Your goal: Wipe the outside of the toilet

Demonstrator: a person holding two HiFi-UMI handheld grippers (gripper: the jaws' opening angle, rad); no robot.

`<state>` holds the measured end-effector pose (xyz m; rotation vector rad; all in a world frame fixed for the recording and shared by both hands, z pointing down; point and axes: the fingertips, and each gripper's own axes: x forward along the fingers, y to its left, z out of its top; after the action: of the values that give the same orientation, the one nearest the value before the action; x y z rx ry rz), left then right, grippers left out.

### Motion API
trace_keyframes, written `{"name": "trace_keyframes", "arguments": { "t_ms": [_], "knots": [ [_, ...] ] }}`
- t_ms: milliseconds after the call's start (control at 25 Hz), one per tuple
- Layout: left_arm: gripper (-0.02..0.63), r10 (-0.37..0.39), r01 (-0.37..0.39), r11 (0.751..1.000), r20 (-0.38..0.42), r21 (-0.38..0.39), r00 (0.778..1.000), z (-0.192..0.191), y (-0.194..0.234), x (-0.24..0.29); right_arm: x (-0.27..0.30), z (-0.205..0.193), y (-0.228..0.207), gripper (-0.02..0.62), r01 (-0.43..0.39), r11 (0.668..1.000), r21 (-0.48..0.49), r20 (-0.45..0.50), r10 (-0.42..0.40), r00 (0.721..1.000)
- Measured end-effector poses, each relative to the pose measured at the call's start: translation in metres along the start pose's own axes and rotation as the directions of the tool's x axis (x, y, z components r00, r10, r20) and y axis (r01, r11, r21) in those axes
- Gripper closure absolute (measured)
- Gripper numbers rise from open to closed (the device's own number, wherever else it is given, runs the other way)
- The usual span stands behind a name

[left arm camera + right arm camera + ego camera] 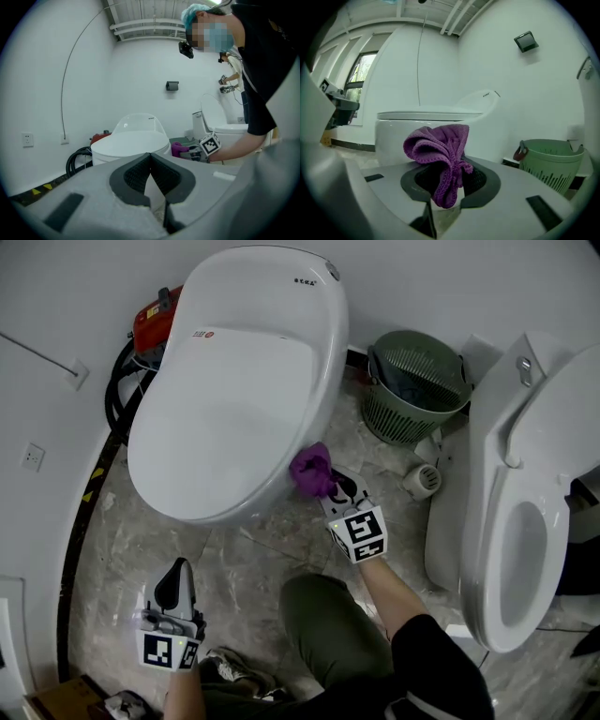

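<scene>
A white toilet [234, 381] with its lid down fills the upper middle of the head view. My right gripper [330, 489] is shut on a bunched purple cloth [312, 471], held against the bowl's lower right side. In the right gripper view the purple cloth [440, 154] sticks up from the jaws with the toilet [426, 126] just behind it. My left gripper [175, 589] hangs low over the floor at the lower left, shut with nothing in it. In the left gripper view its jaws meet at a point, facing the toilet [131, 145].
A second white toilet [525, 521] with its seat up stands at the right. A green slatted basket [412, 385] sits between the two. A red machine with black hose [141, 343] is behind the toilet at left. The person's knee [328, 624] is below.
</scene>
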<state>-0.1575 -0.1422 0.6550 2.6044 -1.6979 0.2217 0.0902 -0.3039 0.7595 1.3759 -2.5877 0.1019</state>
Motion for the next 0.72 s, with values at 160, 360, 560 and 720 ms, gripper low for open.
{"name": "trace_keyframes", "arguments": {
  "t_ms": [160,360,560,720],
  "knots": [
    [0.598,0.012,-0.012,1.0,-0.02,-0.014,1.0,-0.009,-0.006,-0.006,0.023,0.004,-0.059,0.491,0.086,0.996,-0.015,-0.018,-0.086,0.996],
    [0.598,0.026,-0.027,0.999,-0.048,-0.026,0.998,-0.019,-0.013,-0.01,0.06,0.014,-0.116,0.491,0.176,0.984,-0.02,-0.057,-0.177,0.983],
    [0.598,0.028,-0.029,0.999,-0.047,-0.023,0.999,-0.02,-0.021,-0.014,0.084,0.013,-0.168,0.491,0.277,0.96,0.042,-0.112,-0.271,0.956],
    [0.598,0.028,-0.029,0.999,-0.038,-0.029,0.999,-0.023,-0.024,-0.015,0.091,0.006,-0.186,0.491,0.324,0.941,0.095,-0.152,-0.308,0.939]
  ]
}}
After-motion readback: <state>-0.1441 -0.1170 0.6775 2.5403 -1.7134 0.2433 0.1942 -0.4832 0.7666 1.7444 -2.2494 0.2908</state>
